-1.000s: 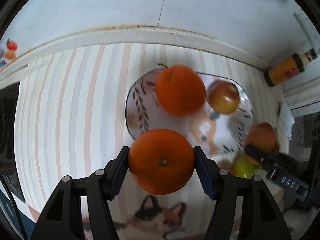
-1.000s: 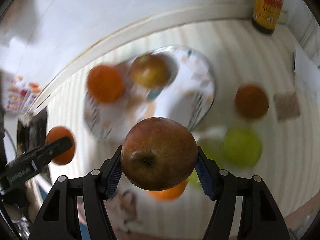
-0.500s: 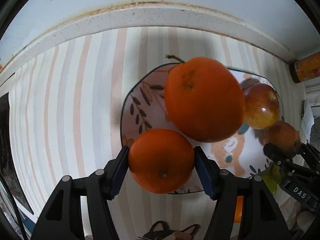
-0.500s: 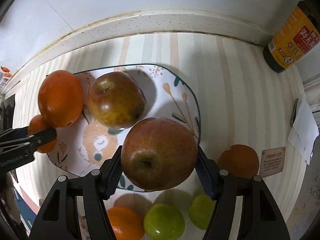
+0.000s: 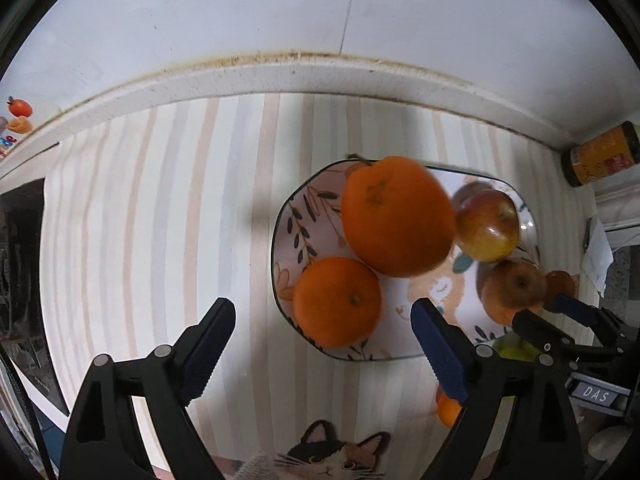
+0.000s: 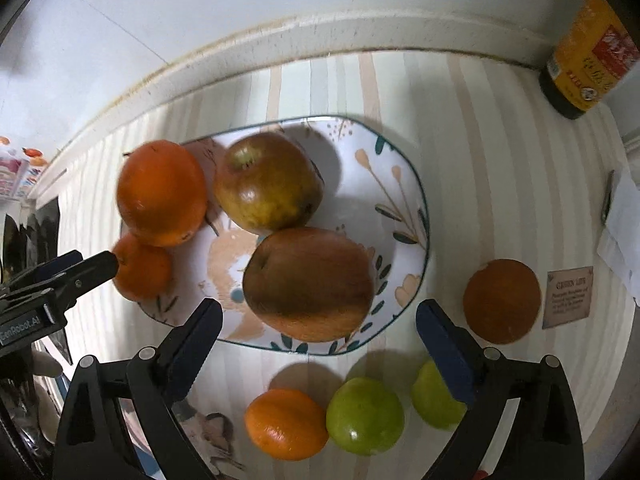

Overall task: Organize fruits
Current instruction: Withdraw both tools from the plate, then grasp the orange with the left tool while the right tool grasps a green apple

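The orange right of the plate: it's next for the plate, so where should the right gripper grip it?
Grip the lone orange across its widest middle, from above. It is round, with bare cloth on every side, so the right gripper has room.

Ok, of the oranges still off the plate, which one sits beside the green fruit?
The small orange at the front, touching the nearer green fruit. The other loose orange sits apart, right of the plate by the little card.

Plate (image 6: 416,216) crowded, bare striped cloth (image 5: 160,240) left, bottle (image 6: 588,48) seemingly cornered
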Action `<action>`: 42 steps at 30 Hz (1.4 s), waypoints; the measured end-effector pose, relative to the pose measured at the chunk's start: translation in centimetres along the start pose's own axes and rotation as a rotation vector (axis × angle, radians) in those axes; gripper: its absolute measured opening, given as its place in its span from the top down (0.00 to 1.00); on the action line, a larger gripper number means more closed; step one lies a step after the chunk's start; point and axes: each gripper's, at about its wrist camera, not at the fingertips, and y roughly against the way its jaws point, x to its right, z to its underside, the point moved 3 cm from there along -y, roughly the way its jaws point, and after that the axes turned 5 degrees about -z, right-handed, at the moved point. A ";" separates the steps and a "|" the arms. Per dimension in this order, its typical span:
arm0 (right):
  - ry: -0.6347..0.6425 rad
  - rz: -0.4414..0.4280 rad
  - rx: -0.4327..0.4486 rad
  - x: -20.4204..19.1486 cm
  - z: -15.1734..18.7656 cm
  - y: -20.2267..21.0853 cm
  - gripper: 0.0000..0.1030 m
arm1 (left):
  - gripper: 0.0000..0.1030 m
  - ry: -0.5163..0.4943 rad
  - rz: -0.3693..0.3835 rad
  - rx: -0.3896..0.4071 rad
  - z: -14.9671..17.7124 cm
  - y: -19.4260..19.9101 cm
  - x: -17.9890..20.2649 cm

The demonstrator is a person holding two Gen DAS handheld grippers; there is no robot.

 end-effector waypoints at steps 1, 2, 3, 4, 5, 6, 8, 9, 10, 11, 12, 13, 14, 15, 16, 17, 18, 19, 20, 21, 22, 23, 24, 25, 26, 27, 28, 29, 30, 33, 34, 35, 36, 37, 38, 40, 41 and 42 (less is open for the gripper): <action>-0.001 0.002 0.012 -0.1 0.1 0.6 0.03 | 0.13 -0.003 -0.001 0.007 0.4 0.6 0.2; 0.000 0.007 0.020 0.0 0.4 1.3 0.03 | 0.13 -0.003 0.000 0.014 0.8 1.1 0.5; 0.003 0.024 0.036 -0.1 0.7 2.1 0.03 | 0.13 -0.002 -0.001 0.021 1.0 1.6 0.7; 0.008 0.037 0.047 -0.2 1.1 2.3 0.04 | 0.13 -0.002 -0.002 0.034 1.5 2.2 1.0; 0.012 0.047 0.057 -0.7 1.4 2.7 0.03 | 0.13 -0.005 -0.004 0.047 1.8 2.6 1.0; 0.017 0.063 0.073 -0.8 1.8 3.4 0.03 | 0.13 -0.008 -0.010 0.061 2.2 3.1 1.2; 0.028 0.087 0.097 -1.0 2.7 4.7 0.03 | 0.13 -0.008 -0.018 0.090 3.1 4.1 1.5; 0.032 0.091 0.105 -1.1 3.2 5.2 0.03 | 0.13 -0.005 -0.016 0.099 3.5 4.5 1.6; 0.035 0.096 0.113 -1.2 3.6 5.9 0.03 | 0.13 -0.002 -0.012 0.109 4.0 5.0 1.8; 0.038 0.102 0.122 -1.4 4.1 6.6 0.03 | 0.13 0.000 -0.011 0.120 4.3 5.5 2.0; 0.043 0.106 0.132 -1.6 4.6 7.1 0.03 | 0.13 0.000 -0.012 0.134 4.7 6.1 2.0; 0.047 0.107 0.142 -1.8 5.2 7.5 0.03 | 0.13 0.000 -0.014 0.148 5.1 6.6 2.0; 0.049 0.108 0.150 -1.8 5.6 7.7 0.03 | 0.13 -0.001 -0.021 0.170 5.6 7.5 2.1; 0.055 0.111 0.160 -2.0 6.1 8.4 0.04 | 0.13 -0.002 -0.026 0.185 6.1 8.2 2.2; 0.060 0.114 0.169 -2.1 6.7 9.0 0.04 | 0.13 -0.002 -0.027 0.200 6.5 8.7 2.2; 0.064 0.115 0.179 -2.3 7.2 9.7 0.04 | 0.13 -0.001 -0.029 0.217 7.1 9.5 2.3; 0.068 0.114 0.189 -2.5 7.8 10.4 0.03 | 0.13 0.000 -0.029 0.229 7.6 10.2 2.2; 0.077 0.116 0.201 -2.8 8.4 11.2 0.04 | 0.13 0.002 -0.027 0.237 7.9 10.6 2.2; 0.081 0.118 0.210 -3.0 8.7 11.5 0.03 | 0.13 0.003 -0.025 0.247 8.3 11.1 2.3; 0.087 0.120 0.224 -3.3 9.3 12.3 0.04 | 0.13 0.002 -0.024 0.262 8.9 11.9 2.3; 0.094 0.118 0.237 -3.6 9.8 13.0 0.04 | 0.13 0.001 -0.025 0.272 9.3 12.4 2.2; 0.097 0.117 0.247 -3.7 10.1 13.5 0.03 | 0.13 -0.001 -0.029 0.286 9.7 13.1 2.3; 0.098 0.116 0.260 -3.8 10.6 14.2 0.04 | 0.13 -0.002 -0.031 0.302 10.3 13.9 2.3; 0.103 0.114 0.273 -4.0 11.0 15.0 0.04 | 0.13 -0.004 -0.032 0.314 10.8 14.5 2.4; 0.106 0.113 0.281 -4.1 11.2 15.4 0.04 | 0.13 -0.005 -0.033 0.321 11.1 15.0 2.4; 0.110 0.110 0.294 -4.3 11.7 16.3 0.04 | 0.13 -0.007 -0.033 0.331 11.5 15.6 2.4; 0.112 0.107 0.303 -4.5 12.0 16.9 0.04 | 0.13 -0.011 -0.032 0.336 11.9 16.1 2.5; 0.120 0.104 0.316 -4.7 12.6 17.8 0.04 | 0.13 -0.015 -0.032 0.343 12.3 16.5 2.6; 0.124 0.101 0.324 -4.9 12.9 18.3 0.04 | 0.13 -0.021 -0.034 0.352 12.6 17.1 2.6; 0.136 0.092 0.348 -5.5 14.1 20.0 0.03 | 0.13 -0.028 -0.036 0.376 13.6 18.4 2.7; 0.139 0.090 0.354 -5.6 14.5 20.4 0.04 | 0.13 -0.029 -0.035 0.380 13.9 18.7 2.7; 0.142 0.087 0.360 -5.8 14.8 20.9 0.04 | 0.13 -0.030 -0.032 0.383 14.1 18.9 2.7; 0.144 0.085 0.366 -5.9 15.2 21.4 0.04 | 0.13 -0.030 -0.024 0.383 14.3 19.2 2.7; 0.144 0.083 0.373 -6.0 15.5 21.9 0.04 | 0.13 -0.027 -0.017 0.386 14.6 19.5 2.8; 0.144 0.082 0.378 -6.0 15.8 22.1 0.03 | 0.13 -0.025 -0.014 0.390 14.8 19.8 2.8; 0.145 0.078 0.391 -6.2 16.4 22.9 0.03 | 0.13 -0.024 -0.010 0.399 15.1 20.2 2.9; 0.145 0.074 0.397 -6.3 16.6 23.3 0.03 | 0.13 -0.021 -0.005 0.402 15.2 20.4 3.0; 0.145 0.071 0.404 -6.4 16.8 23.6 0.04 | 0.13 -0.019 0.000 0.406 15.4 20.6 3.1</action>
